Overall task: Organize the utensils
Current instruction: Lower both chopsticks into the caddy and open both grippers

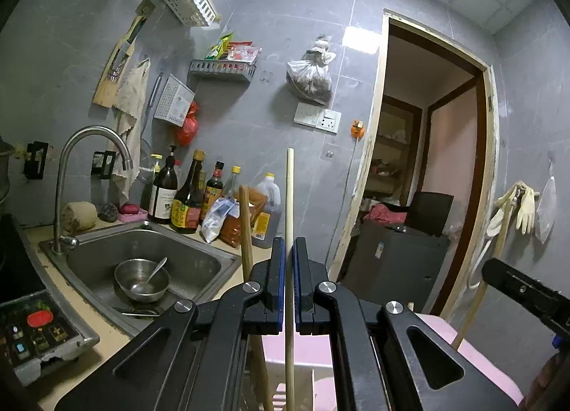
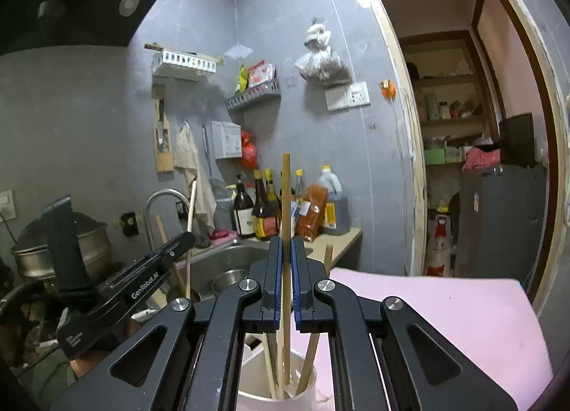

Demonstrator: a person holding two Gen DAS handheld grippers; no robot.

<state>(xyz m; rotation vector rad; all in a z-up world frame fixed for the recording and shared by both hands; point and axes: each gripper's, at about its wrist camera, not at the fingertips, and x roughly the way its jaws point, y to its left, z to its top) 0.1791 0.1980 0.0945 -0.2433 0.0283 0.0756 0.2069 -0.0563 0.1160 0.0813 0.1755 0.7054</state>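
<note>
The left gripper (image 1: 289, 250) has its jaws nearly pressed together, pinching a pale chopstick (image 1: 289, 197) that stands upright between the blue pads. A second, browner chopstick (image 1: 245, 229) rises just left of the jaws, outside them and not gripped.

The right gripper (image 2: 286, 250) likewise has its jaws pinched on a single upright wooden chopstick (image 2: 285, 197). Below it, that stick runs down into a white utensil holder (image 2: 310, 389) that stands on a pink surface (image 2: 445, 311) and has several more chopsticks leaning in it.

In the left wrist view the black gripper frame covers the lower ends of both sticks, so where they end cannot be told. Only the holder's rim and upper wall show in the right wrist view; the rest is cut off by the frame. Behind are a steel sink (image 1: 199, 265) containing a bowl (image 1: 141, 279), and sauce bottles (image 1: 188, 197) on the table.
</note>
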